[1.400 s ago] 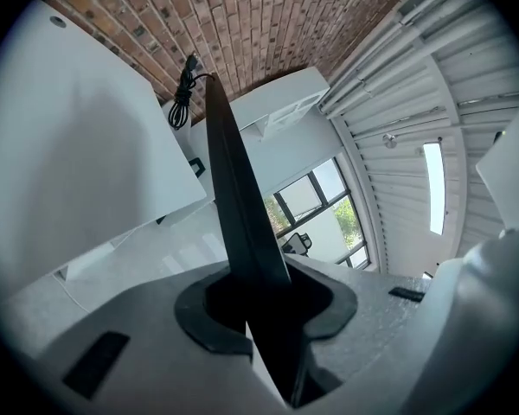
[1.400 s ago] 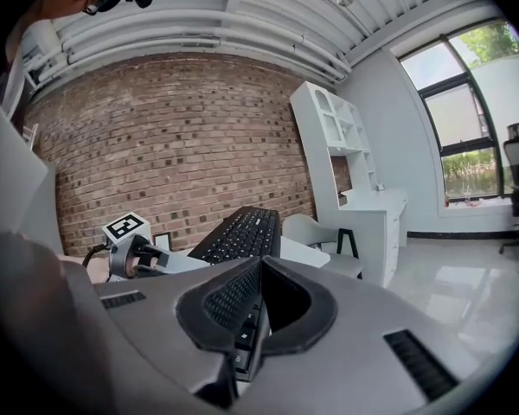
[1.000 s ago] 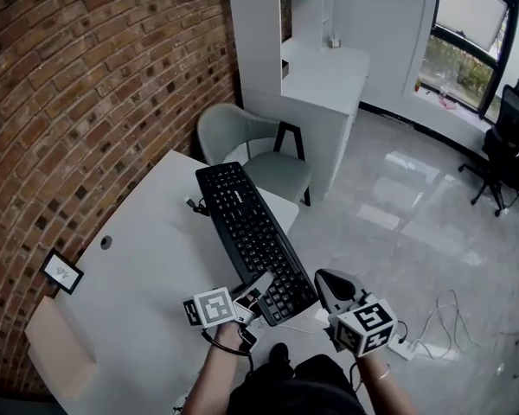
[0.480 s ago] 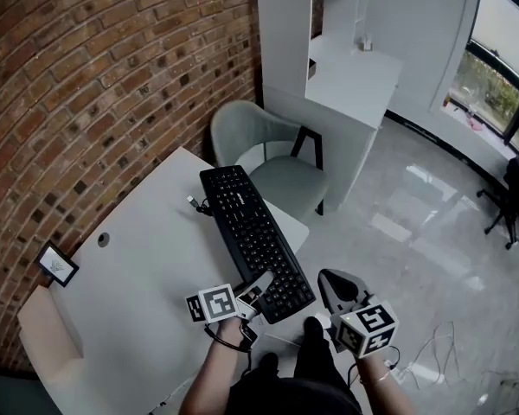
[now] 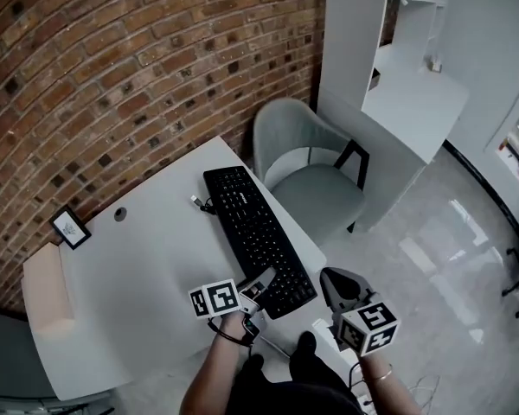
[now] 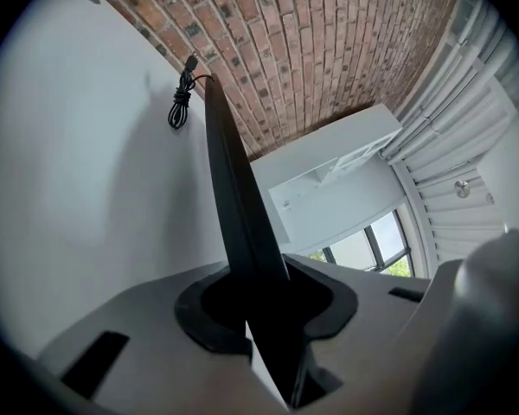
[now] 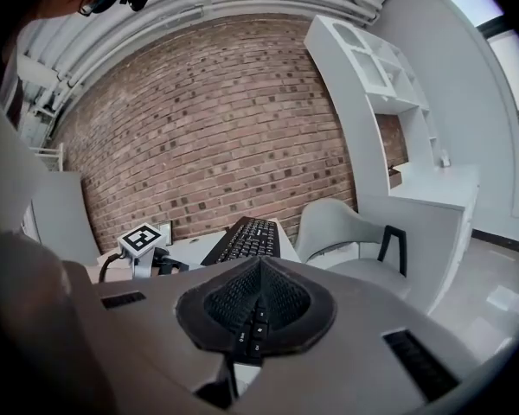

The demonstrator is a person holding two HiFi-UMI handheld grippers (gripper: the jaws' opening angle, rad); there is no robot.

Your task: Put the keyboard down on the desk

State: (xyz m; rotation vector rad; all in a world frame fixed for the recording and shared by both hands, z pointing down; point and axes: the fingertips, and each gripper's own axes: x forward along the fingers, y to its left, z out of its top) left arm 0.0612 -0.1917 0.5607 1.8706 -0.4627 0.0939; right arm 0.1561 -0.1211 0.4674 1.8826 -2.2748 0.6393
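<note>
One black keyboard (image 5: 258, 236) lies lengthwise along the right edge of the single white desk (image 5: 147, 275). Its far end is over the tabletop and its near end is at the desk's front corner. No view settles whether it rests on the surface or hangs just above it. The left gripper (image 5: 259, 285) is clenched on the keyboard's near short end. In the left gripper view the board runs edge-on straight out from between the two jaws, with their pads pressed on its faces. The right gripper (image 5: 331, 280) sits just beside the near right corner of the keyboard. Its jaws are drawn together and grasp nothing, and a few keys show through the thin slit low between them. Each of the two grippers carries one marker cube. One short coiled black cable (image 5: 198, 203) lies on the desk touching the keyboard's far left corner. Farther left on the tabletop are one round cable hole (image 5: 119, 214) and one small framed card (image 5: 69, 227) near the brick wall (image 5: 112, 67). One grey-green chair (image 5: 307, 167) stands beyond the desk's right edge, beside one white shelf unit (image 5: 398, 67).
</note>
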